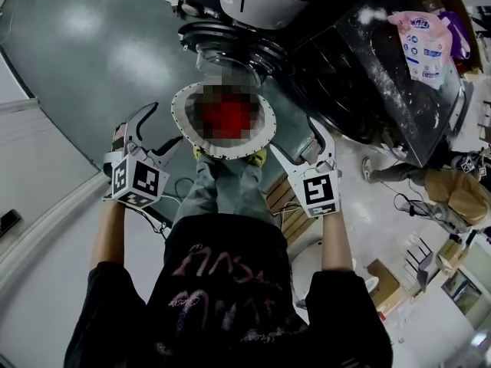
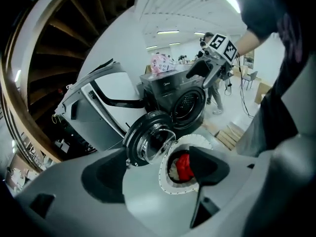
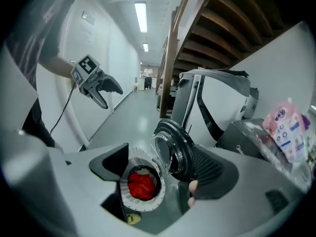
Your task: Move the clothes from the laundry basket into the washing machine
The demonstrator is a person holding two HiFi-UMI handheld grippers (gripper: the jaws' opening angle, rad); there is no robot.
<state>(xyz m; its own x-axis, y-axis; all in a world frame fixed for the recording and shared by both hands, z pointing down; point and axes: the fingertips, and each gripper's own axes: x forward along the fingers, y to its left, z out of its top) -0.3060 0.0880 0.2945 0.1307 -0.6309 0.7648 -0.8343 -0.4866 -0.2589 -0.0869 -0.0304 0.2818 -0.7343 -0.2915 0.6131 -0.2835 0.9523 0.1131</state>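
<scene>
your left gripper (image 1: 157, 129) and right gripper (image 1: 295, 140) hover at 9 and 3 o'clock of the laundry basket (image 1: 222, 154), both jaws wide apart and empty; red clothes (image 3: 141, 184) lie inside.

Both arms reach forward and down from short dark sleeves, the left forearm (image 1: 108, 236) and right forearm (image 1: 335, 244) bare and roughly parallel, well apart. The left gripper (image 1: 165, 125) tilts downward, rolled a little to the right, its marker cube (image 1: 136, 179) facing up; its jaws stand wide apart. The right gripper (image 1: 292, 136) also points downward with its jaws spread wide, gripping nothing. In the right gripper view, two fingers (image 3: 192, 186) show at the edge of one dark jaw pad
</scene>
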